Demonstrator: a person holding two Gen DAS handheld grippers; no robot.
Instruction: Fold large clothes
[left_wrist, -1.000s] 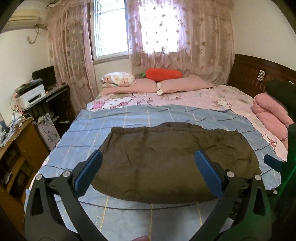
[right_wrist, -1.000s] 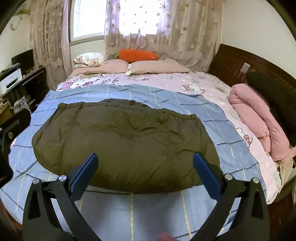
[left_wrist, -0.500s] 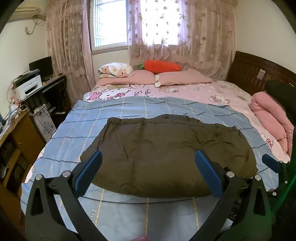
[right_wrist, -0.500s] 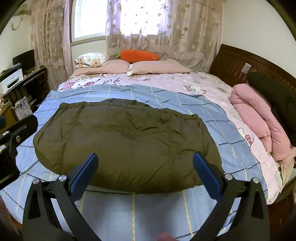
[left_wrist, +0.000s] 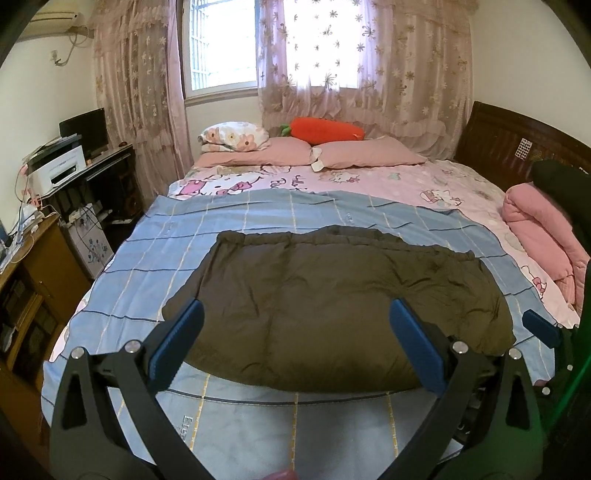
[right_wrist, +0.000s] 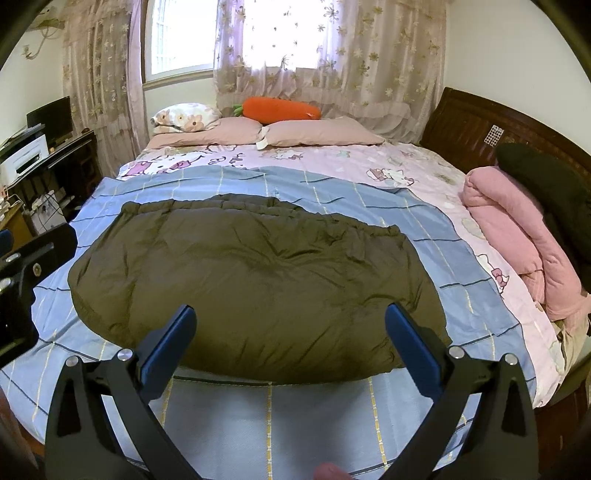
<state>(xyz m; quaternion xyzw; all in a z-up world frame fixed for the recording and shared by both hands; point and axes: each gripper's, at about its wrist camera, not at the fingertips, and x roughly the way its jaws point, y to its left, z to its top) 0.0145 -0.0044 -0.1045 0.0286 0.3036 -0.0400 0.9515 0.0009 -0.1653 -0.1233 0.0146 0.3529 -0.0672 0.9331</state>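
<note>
Bed (left_wrist: 236, 229) with brown, perhaps padded garment (left_wrist: 332, 295); left gripper (left_wrist: 295, 332) and right gripper (right_wrist: 290, 332) agape above.

Daylight enters through the window (left_wrist: 221, 44) and the sheer curtain (left_wrist: 354, 55) at the far wall; you see both blown out to near white, with detail lost in the panes. The bed (left_wrist: 258, 221) is evenly lit, and the dark garment (right_wrist: 251, 280) casts only a thin, soft shadow along its near edge. Both views are sharp at centre. Fisheye distortion bows the bed's edges and the walls, and black vignetting fills the corners. A green flare tints the lower right edge of your left wrist view.
</note>
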